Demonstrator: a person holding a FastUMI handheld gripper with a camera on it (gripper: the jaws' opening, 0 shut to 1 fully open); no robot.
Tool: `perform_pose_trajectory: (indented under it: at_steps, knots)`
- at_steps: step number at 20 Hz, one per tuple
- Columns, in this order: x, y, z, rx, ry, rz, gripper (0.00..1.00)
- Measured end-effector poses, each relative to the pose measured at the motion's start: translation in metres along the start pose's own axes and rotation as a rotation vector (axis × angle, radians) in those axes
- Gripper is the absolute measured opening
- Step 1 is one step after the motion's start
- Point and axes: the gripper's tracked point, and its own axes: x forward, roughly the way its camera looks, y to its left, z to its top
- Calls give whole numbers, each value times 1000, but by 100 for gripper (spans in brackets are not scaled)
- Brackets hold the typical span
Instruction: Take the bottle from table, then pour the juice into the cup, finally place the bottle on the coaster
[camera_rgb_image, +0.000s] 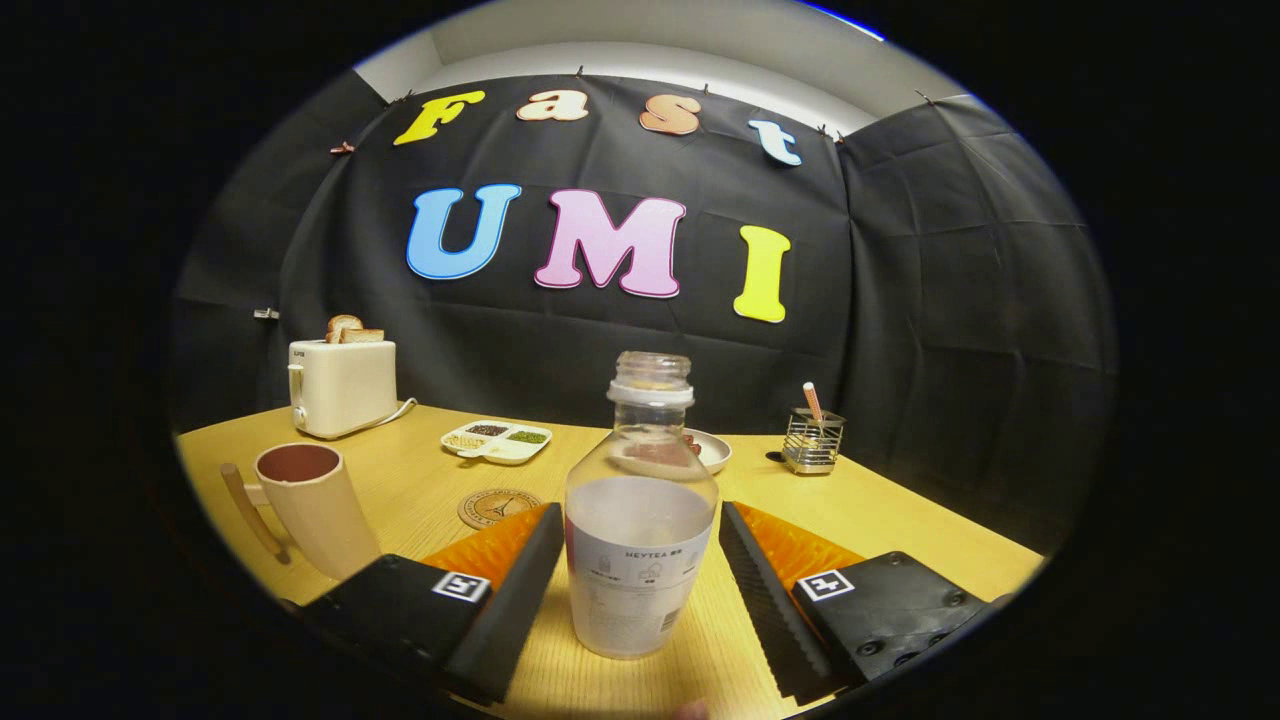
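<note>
Released gripper fingers flank the uncapped juice bottle, not touching; coaster partly hidden behind the left finger; cup beside it.

Clear bottle with white label, cream cup, orange-backed black ribbed fingers.

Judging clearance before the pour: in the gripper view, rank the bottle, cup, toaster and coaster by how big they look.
1. bottle, standing between the open gripper fingers, so nearness inflates it.
2. cup and toaster: alike, and the toaster is farther back, so unranked.
3. coaster, smallest.
</note>
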Motion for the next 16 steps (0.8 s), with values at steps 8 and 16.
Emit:
perform_pose_trajectory:
  at_steps: [8, 16]
  knots:
    - [0, 0, 41, -144, 26, -37, 71]
    - [-9, 31, 97, -433, 48, 13, 71]
